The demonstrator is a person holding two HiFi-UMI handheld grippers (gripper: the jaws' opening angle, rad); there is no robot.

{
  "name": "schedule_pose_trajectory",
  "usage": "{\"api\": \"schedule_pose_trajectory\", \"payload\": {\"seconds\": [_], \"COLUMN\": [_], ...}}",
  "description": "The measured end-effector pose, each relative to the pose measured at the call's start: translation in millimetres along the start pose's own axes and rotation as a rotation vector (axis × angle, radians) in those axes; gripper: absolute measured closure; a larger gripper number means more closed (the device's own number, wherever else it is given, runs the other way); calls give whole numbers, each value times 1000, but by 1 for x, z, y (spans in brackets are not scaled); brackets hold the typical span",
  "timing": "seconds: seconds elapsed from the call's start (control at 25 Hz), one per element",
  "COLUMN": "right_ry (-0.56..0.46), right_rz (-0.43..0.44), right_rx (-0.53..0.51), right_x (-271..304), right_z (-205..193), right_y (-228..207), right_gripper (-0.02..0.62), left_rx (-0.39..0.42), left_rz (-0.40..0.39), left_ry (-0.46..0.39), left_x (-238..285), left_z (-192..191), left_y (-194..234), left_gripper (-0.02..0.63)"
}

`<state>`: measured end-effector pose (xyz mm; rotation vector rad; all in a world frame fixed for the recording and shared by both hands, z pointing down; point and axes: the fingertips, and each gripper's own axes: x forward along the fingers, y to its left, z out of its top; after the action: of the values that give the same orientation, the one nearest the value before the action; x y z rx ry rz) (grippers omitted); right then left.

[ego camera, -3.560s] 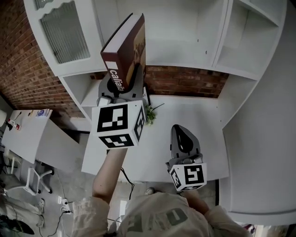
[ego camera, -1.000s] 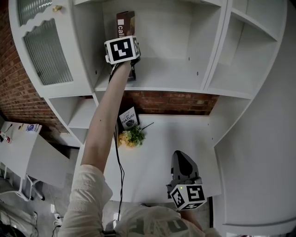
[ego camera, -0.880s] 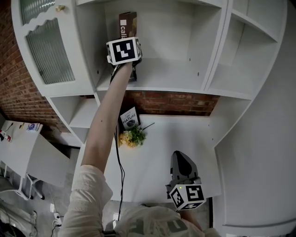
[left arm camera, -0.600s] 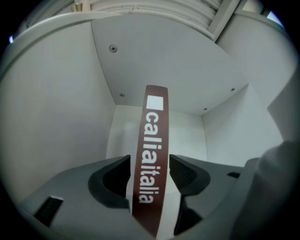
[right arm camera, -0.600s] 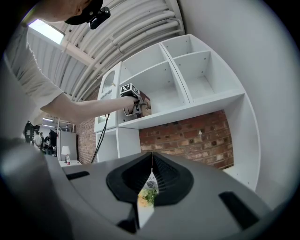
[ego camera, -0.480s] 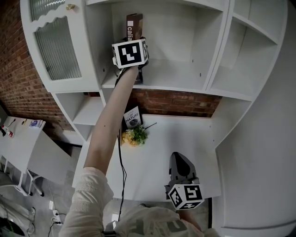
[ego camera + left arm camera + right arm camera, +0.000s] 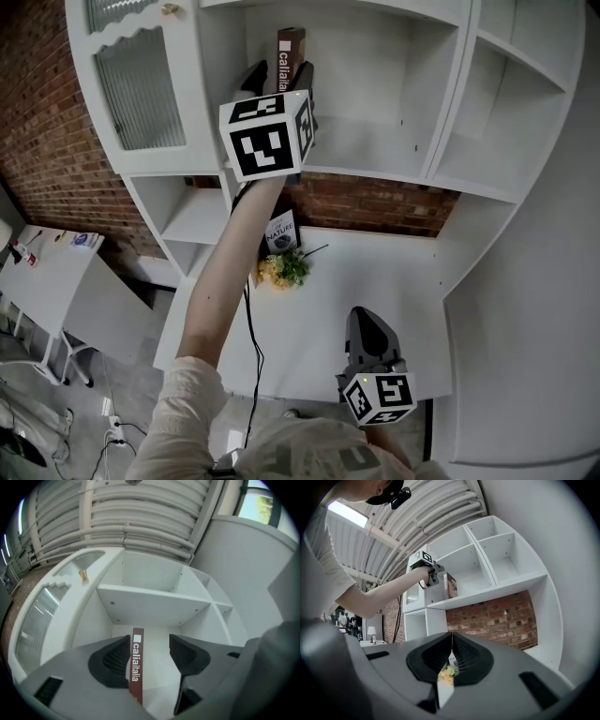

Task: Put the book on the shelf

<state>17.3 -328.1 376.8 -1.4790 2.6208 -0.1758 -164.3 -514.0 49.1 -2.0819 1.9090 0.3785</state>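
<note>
Book (image 7: 291,58) upright on smooth white shelf (image 7: 375,161), slim maroon spine out. Left gripper (image 7: 150,652) raised on outstretched arm, ribbed jaws just opened, spine between them ungripped; right gripper (image 7: 451,657) pressed together

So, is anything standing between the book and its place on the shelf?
Nothing visible. The book already stands upright on the shelf; the left gripper has just been opening its jaws, which flank the spine without pressing on it.

- I'm in a study-like room: a tall white shelf unit (image 7: 375,175) over a white desk (image 7: 375,281), against a red brick wall (image 7: 47,159).
- A ribbed-glass white cabinet door (image 7: 136,89) and a small yellow-green flower bunch (image 7: 284,269) look homely.
- Pale ribbed ceiling ducts (image 7: 140,508) above me suggest a hall.
</note>
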Motion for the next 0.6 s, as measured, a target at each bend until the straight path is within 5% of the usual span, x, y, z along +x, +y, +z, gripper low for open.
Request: {"api": "schedule_pose_trajectory", "payload": {"seconds": [0.16, 0.36, 0.52, 0.6], "right_ry": [-43, -129, -178, -194], "right_rz": [3, -5, 20, 24], "right_rx": [-77, -225, -302, -314], "right_x": [-2, 0, 7, 9], "right_z": [14, 43, 57, 60], "right_y": [10, 25, 34, 38], "right_gripper": [578, 578, 578, 578], "left_rx": [62, 47, 36, -6], "left_rz": [-34, -77, -48, -55], "left_ry": [-143, -263, -197, -115], "left_x": [-78, -196, -263, -282], "left_z": [15, -16, -85, -116], "left_y": [-21, -49, -68, -76], "left_gripper": [354, 361, 581, 592]}}
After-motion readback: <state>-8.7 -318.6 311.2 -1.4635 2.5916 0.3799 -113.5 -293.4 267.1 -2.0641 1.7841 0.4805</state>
